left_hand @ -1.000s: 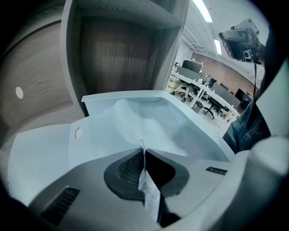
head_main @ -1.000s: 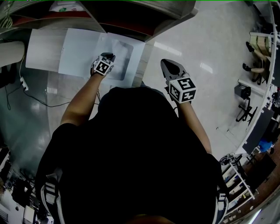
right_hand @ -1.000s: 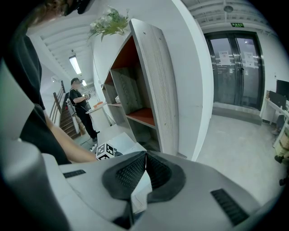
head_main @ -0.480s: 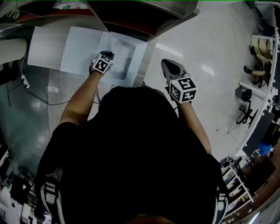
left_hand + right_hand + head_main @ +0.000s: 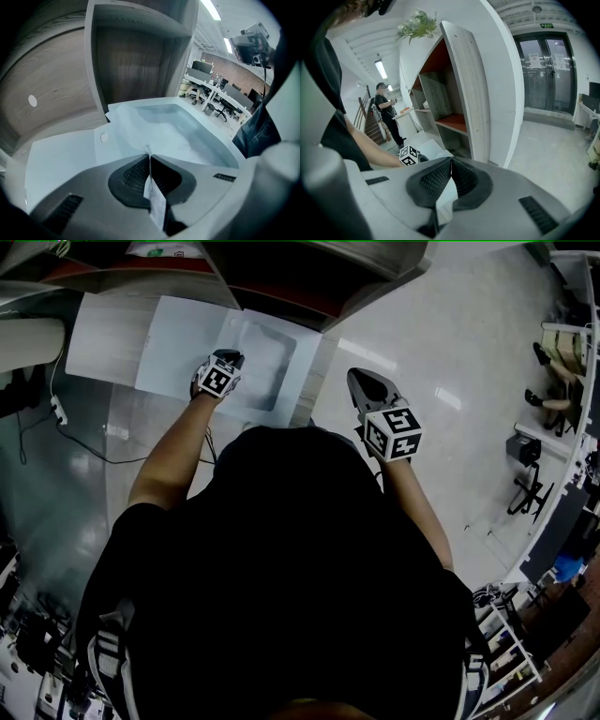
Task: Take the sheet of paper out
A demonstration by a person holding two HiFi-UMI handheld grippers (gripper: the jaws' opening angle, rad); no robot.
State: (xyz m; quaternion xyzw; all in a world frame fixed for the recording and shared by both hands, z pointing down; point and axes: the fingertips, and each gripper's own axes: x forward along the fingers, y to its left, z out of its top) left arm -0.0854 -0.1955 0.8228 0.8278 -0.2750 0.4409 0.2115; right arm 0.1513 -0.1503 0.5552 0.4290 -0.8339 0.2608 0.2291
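A translucent plastic sleeve lies on a flat white sheet on the table, right in front of the shelf unit. My left gripper is shut on the sleeve's near edge. In the left gripper view the thin material rises to a small peak between the pads, and the sleeve bulges up like an open pocket. Whether paper is in the pinch too, I cannot tell. My right gripper hangs in the air to the right of the table, over the floor. Its jaws are shut with nothing between them.
A wooden shelf unit stands directly behind the sleeve. A cable trails over the glossy tabletop at the left, beside a white roll. The right gripper view shows a person standing far off.
The sleeve's near edge has risen a little with the left gripper, and the pocket looks wider. The right gripper has stayed where it was.
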